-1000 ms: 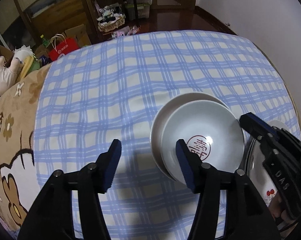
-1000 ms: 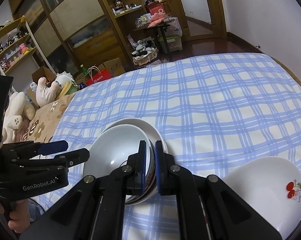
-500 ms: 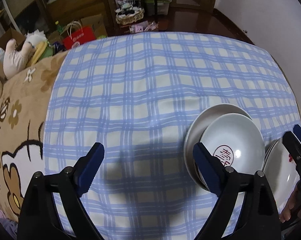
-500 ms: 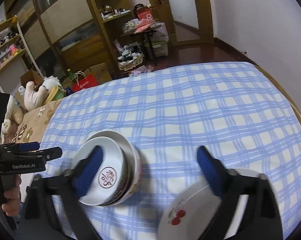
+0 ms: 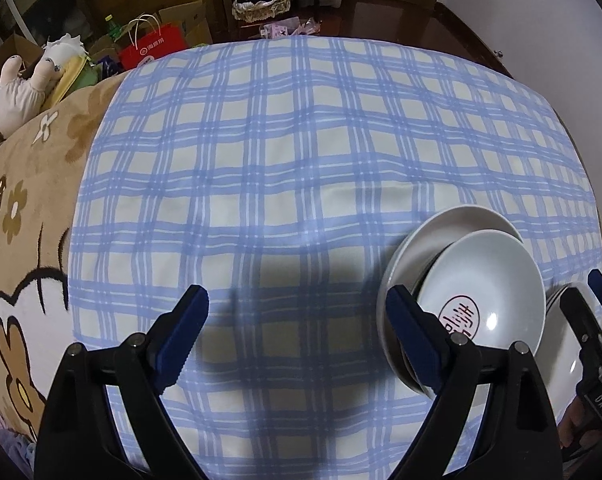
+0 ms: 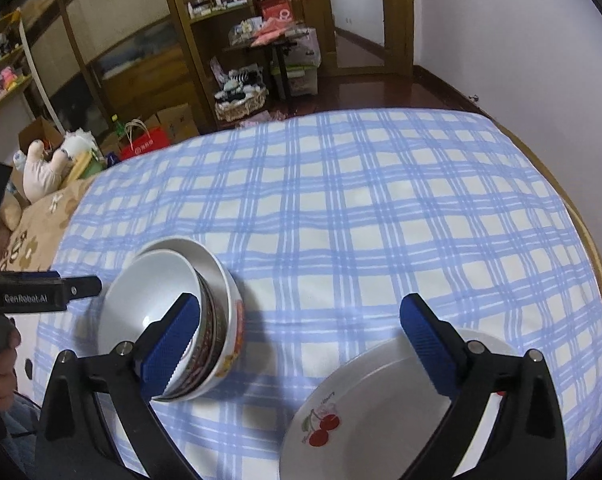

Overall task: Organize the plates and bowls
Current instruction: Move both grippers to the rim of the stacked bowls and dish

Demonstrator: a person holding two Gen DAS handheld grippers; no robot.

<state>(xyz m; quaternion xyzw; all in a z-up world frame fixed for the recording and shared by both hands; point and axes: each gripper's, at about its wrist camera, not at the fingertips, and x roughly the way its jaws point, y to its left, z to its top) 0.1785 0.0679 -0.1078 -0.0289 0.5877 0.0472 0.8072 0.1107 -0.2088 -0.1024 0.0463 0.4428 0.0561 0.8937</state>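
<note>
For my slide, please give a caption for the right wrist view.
Open right gripper above checked cloth, between stacked bowls and cherry plate.

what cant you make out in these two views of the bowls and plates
- Stack of bowls, right wrist view: how many are nested is unclear; the right gripper, jaws open, has one finger in front.
- Red stamp in the top bowl, left wrist view: partly behind a finger of the open left gripper.
- Cherry plate, right wrist view: cut off by the bottom edge, so whether another plate lies under it is uncertain.
</note>
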